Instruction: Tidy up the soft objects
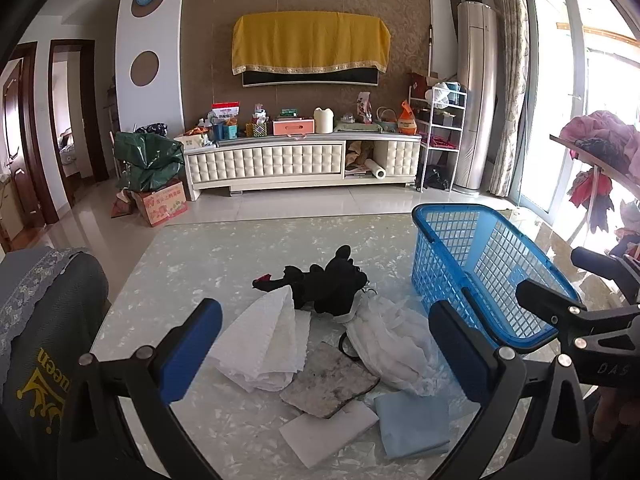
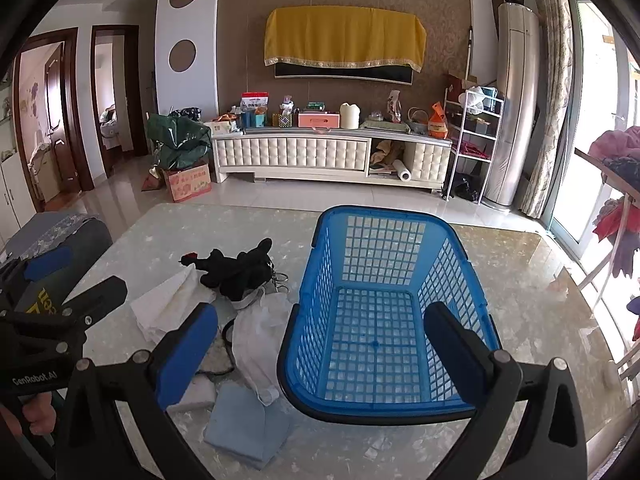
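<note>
Soft objects lie in a loose heap on the pale marbled table (image 1: 168, 264), left of a blue plastic basket (image 2: 384, 264) whose gridded inside holds nothing. Table first, as the largest thing: it fills the near half of both views, glossy, with a grey chair back (image 1: 44, 320) trimmed in lace at its near left edge.

The basket stands upright on the right part of the table, its near rim right beside the heap.

Within the heap, a white sheer garment (image 1: 394, 344) is bunched nearest the basket. A white textured cloth (image 1: 264, 344) is spread on the left side. A black plush toy (image 1: 324, 284) lies at the far side, partly over both white pieces. A grey stained mat (image 1: 332, 384) sits at the near middle, overlapping a white flat pad (image 1: 328, 426). A light blue folded cloth (image 1: 414, 420) lies near right of the pad, just by the sheer garment.

The left gripper (image 1: 324, 348) hangs above the heap with its blue-padded fingers spread wide and nothing between them. The right gripper (image 2: 320, 348) is likewise spread wide over the basket's near rim, clasping nothing. Each shows at the edge of the other's view.
</note>
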Motion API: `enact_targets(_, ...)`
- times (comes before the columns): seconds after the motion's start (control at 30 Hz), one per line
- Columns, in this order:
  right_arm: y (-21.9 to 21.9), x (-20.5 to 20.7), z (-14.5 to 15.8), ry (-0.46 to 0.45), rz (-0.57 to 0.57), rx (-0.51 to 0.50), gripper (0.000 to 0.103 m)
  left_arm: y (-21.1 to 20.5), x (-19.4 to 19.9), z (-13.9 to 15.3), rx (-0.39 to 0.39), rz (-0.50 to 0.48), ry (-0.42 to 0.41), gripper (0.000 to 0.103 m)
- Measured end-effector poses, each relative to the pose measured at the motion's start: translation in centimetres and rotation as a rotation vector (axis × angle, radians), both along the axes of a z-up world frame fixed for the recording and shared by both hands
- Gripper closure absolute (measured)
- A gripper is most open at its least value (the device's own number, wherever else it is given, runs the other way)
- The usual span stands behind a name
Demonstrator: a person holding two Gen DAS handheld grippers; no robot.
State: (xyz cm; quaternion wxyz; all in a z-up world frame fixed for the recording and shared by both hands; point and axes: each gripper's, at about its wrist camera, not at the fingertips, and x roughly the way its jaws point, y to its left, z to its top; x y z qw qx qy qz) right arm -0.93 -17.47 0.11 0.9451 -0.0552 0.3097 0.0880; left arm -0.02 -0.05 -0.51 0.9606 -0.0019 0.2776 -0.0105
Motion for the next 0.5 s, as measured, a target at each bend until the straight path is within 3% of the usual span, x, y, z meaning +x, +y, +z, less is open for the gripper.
enact_targets(0.5,-0.17,0.23,0.00,0.009,0.000,-0.001,0.000,-0.10,0.24,-0.17,-0.015,-0.008,0.014,0.000)
